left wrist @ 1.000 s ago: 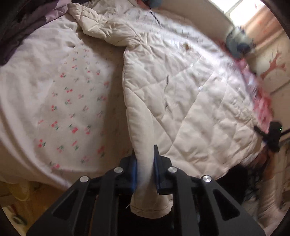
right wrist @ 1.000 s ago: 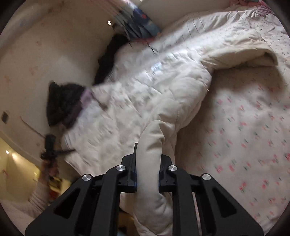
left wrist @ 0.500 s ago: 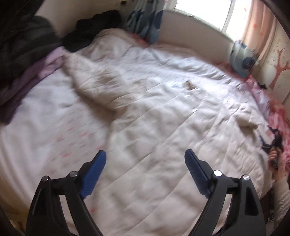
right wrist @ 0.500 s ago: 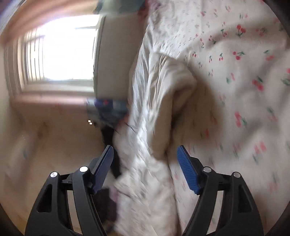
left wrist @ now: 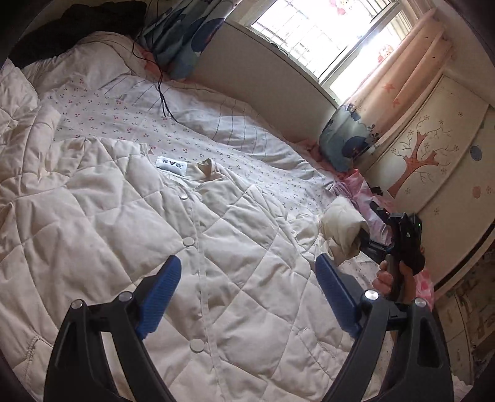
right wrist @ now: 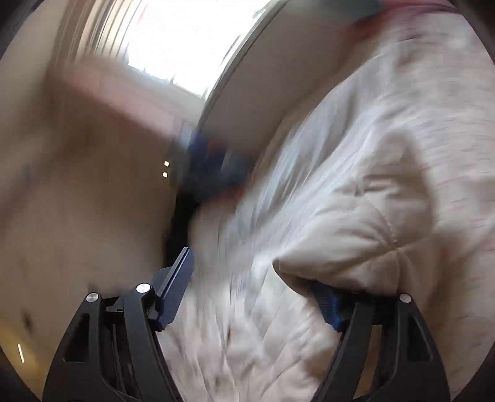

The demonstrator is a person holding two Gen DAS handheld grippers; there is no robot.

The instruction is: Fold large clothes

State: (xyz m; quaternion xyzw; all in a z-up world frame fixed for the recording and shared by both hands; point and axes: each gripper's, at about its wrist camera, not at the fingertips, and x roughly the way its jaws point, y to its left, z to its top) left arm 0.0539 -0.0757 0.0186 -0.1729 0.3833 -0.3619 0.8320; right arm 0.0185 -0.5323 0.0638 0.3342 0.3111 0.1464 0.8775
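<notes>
**Both claws spread over the cream coat on the bed**

We see a large quilted coat [left wrist: 130, 222] in a cream colour. It lies flat on the bed [left wrist: 123, 114], with the front side up. A row of round snaps runs down its middle, and a white label [left wrist: 170, 163] shows at the collar. The coat covers most of the near part of the bed. The cherry-print sheet shows only beyond the collar.

The left claw [left wrist: 249, 293] hangs over the lower front of the coat and points down at it at a slant. Its jaws have just been opening and now stand spread wide. The blue pads [left wrist: 162, 295] are apart from the fabric and nothing is pinched between them.

The right claw [left wrist: 365, 239] is at the right edge of the bed, held by a hand [left wrist: 386, 278]. One sleeve [left wrist: 340, 225] is bunched up just in front of it. The right wrist view is strongly blurred. There we can tell that the jaws are also spread and have just been opening. A padded fold of the coat lies between them and drapes over one finger, but the two pads do not press on it together.

A black cable [left wrist: 161, 89] runs across the sheet. It comes from a blue patterned pillow [left wrist: 182, 37] at the headboard. Dark clothes [left wrist: 77, 27] lie in the far left corner. A second blue cushion [left wrist: 346, 139] leans beside a wardrobe [left wrist: 433, 154] with a painted tree, under the bright window [left wrist: 324, 31].
</notes>
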